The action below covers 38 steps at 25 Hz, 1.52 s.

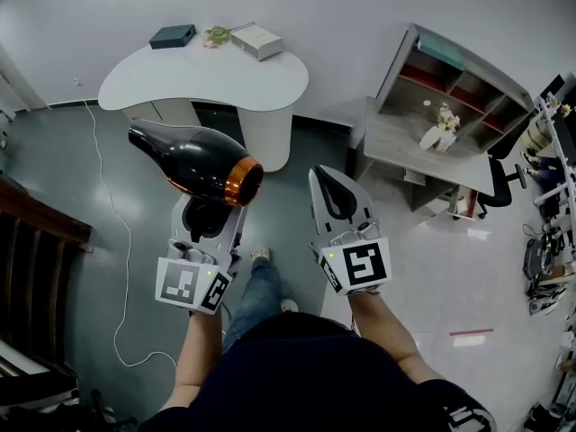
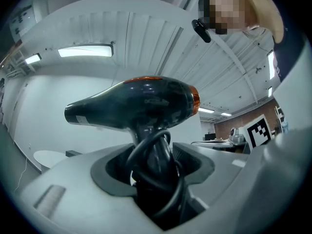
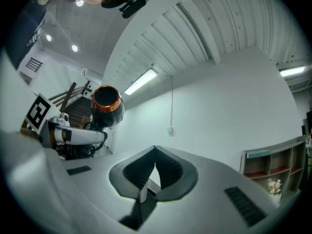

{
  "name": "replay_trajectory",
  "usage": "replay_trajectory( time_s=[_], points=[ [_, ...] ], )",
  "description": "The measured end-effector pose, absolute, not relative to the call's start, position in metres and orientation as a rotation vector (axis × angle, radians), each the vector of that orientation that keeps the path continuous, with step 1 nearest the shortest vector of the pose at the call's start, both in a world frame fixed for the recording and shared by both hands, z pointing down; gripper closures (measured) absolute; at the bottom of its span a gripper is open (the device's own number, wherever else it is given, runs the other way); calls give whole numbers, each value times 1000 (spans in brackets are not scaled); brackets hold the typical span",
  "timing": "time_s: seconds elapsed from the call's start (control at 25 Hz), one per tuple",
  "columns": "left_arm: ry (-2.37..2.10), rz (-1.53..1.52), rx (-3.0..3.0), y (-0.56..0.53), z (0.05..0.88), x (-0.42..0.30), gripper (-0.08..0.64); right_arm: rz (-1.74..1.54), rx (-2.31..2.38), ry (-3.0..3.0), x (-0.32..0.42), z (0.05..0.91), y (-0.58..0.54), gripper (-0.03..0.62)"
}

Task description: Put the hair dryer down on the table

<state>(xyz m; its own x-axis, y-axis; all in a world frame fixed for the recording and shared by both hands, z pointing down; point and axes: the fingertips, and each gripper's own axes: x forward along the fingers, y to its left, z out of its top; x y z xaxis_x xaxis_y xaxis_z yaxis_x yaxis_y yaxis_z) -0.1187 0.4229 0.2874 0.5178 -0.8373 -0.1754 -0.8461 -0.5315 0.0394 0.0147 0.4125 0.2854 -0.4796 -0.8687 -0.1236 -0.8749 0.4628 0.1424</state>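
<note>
The black hair dryer [image 1: 193, 165] with a copper ring at its rear is held up in the air, nozzle pointing left. My left gripper [image 1: 209, 214] is shut on its handle, and the looped black cord [image 2: 151, 150] is bunched between the jaws with it. In the left gripper view the hair dryer [image 2: 136, 104] fills the middle above my left gripper [image 2: 153, 165]. My right gripper [image 1: 331, 180] is beside it, shut with nothing in it. From my right gripper [image 3: 155, 152] the hair dryer [image 3: 106, 101] shows at the left. The white rounded table [image 1: 270, 88] stands ahead, beyond the dryer.
On the table lie a dark box [image 1: 172, 36], a white box [image 1: 256, 40] and a small sprig [image 1: 216, 35]. A grey shelf desk [image 1: 405, 138] stands at the right with an office chair [image 1: 504, 183]. A white cable [image 1: 112, 241] runs over the floor at the left.
</note>
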Motion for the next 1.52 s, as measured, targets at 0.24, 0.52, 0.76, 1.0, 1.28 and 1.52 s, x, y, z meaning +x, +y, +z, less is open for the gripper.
replay_trajectory(
  time_s=[0.24,0.52,0.76,1.0,1.28,1.52],
  points=[
    [1489,296,-2716,371,297,-131,308,291,-1594,2666,2,290,357,581],
    [1459,292,-2685,293,292,-157,308,284,-1624,2663,-22,293,273,581],
    [1416,293,-2701,222,285,-170,308,250,-1678,2655,-32,297,202,581],
    [1398,290,-2740,162,292,-180,308,242,-1735,2654,-39,304,145,581],
    [1353,303,-2778,106,294,-185,307,235,-1802,2627,-42,305,94,581],
    [1315,324,-2818,84,295,-182,307,230,-1832,2620,-41,306,75,581]
  ],
)
